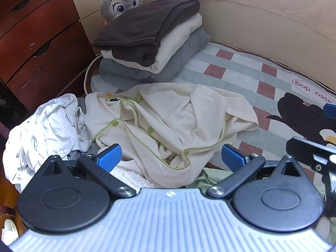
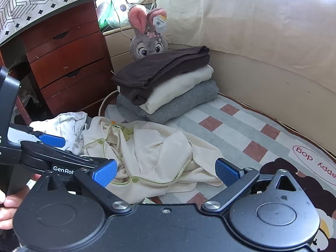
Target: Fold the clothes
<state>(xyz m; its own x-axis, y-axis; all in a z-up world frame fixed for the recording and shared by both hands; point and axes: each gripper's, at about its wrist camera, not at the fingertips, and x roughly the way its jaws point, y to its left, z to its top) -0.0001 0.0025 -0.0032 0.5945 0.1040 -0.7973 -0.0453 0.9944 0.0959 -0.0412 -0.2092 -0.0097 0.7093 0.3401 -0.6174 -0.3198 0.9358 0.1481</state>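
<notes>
The crumpled cream garment (image 1: 168, 124) lies dead ahead of both my grippers, sprawling crosswise, its green-piped button edge nearest my left gripper (image 1: 171, 156), whose fingers gape wide, empty. My right gripper (image 2: 166, 173) is likewise spread, holding nothing. A white heap (image 1: 44, 130) crowds its left side; the folded stack (image 1: 153, 40) sits behind, probably clear.

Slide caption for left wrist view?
Open left gripper over crumpled cream garment; folded stack behind.
</notes>
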